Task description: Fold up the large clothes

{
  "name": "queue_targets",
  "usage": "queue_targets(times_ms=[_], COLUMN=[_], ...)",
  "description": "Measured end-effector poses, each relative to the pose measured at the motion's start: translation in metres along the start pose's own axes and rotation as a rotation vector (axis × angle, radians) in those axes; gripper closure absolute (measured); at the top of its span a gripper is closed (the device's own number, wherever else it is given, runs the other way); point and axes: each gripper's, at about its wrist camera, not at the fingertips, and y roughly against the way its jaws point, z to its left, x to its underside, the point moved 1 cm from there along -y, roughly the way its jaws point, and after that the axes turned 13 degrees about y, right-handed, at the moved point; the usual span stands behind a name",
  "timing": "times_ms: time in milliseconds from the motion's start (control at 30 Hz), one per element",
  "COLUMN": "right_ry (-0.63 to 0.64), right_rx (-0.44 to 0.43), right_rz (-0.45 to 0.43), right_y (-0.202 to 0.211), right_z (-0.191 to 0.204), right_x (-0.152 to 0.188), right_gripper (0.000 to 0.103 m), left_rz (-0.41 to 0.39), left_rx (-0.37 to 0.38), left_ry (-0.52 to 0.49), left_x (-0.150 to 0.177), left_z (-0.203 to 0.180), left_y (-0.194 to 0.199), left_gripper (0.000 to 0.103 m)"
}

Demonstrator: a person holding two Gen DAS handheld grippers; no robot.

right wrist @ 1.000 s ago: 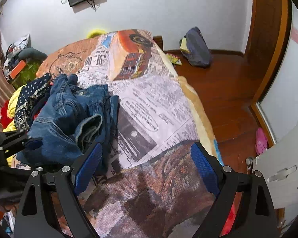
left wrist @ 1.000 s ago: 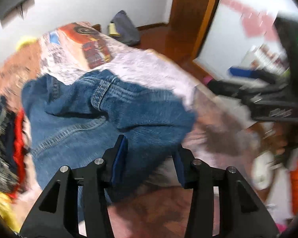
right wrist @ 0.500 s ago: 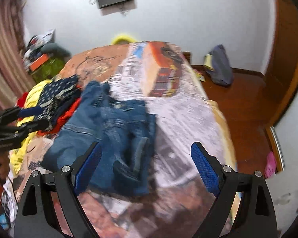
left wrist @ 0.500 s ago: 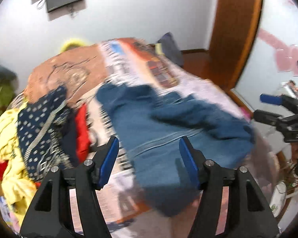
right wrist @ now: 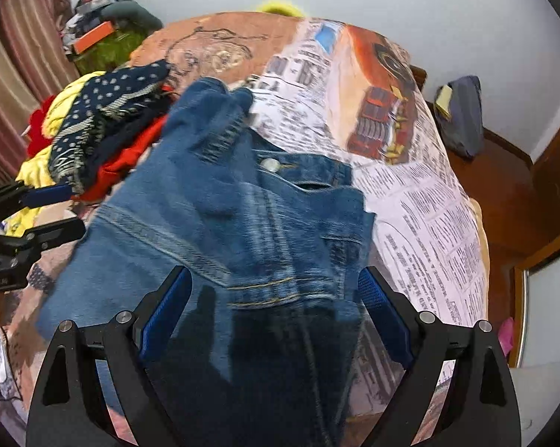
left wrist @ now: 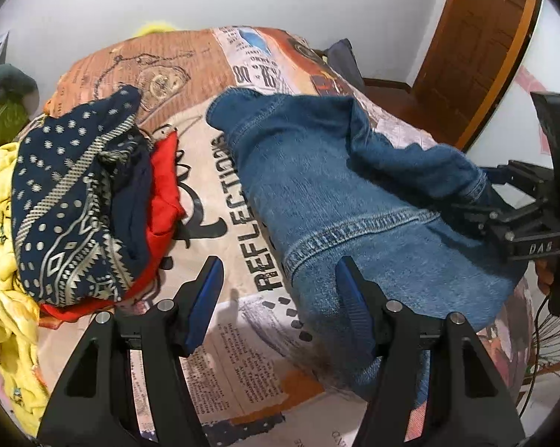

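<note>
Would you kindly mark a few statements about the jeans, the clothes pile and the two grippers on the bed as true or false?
1. The blue denim jeans lie on the newspaper-print bedspread. True.
2. The left gripper is clamped shut on the jeans. False: its jaws stand open, one blue pad over the bedspread and the other over the denim.
3. A heap of clothes, with a navy patterned cloth on top of red and yellow garments, sits to the left of the jeans. True.
4. The right gripper is shut. False: its jaws are wide open with denim between them.
5. The jeans are already folded into a neat square. False: they lie loosely rumpled.
</note>
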Motion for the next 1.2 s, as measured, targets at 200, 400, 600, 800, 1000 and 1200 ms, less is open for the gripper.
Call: queue_targets(times_ms=[200,400,600,800,1000,1200], right_ry=[-0.067,-0.298,-0.312,-0.282,-0.148,-0.162], right_rx=[0.106,-0.075,-0.075,-0.107,-0.005,-0.019], right_rz=[-0.021,-0.039,-0.048,-0.078,-0.009,-0.007], right_y=[0.007,0.002,0.018,0.038,0.03,0.037], right_z=[-0.034,-0.081,-0.066,-0.05,-0.027,-0.027], right_x=[0.017,0.052,0.054,0.055,0.068,0.085], right_gripper=[0.013,0.012,0.012,0.012,0.011,0.011], left_rz=[-0.011,-0.025,-0.023,-0.009,-0.021,-0.043], left_rx=[-0.009,0.0,-0.005,0.117,0.062,0.061], left_ry=[-0.022,-0.02,-0.011,-0.003,-0.126,-0.12], left_x=[0.001,0.004,0.004,0.008,0.029,0.048], left_z=[-0.011,-0.013,-0.011,-0.021,-0.047,-0.04], left_y=[-0.007,-0.011,-0.01,0.013,0.016,0.021], left_gripper=[0.04,0.035,0.035,0.035,0.034,0.034])
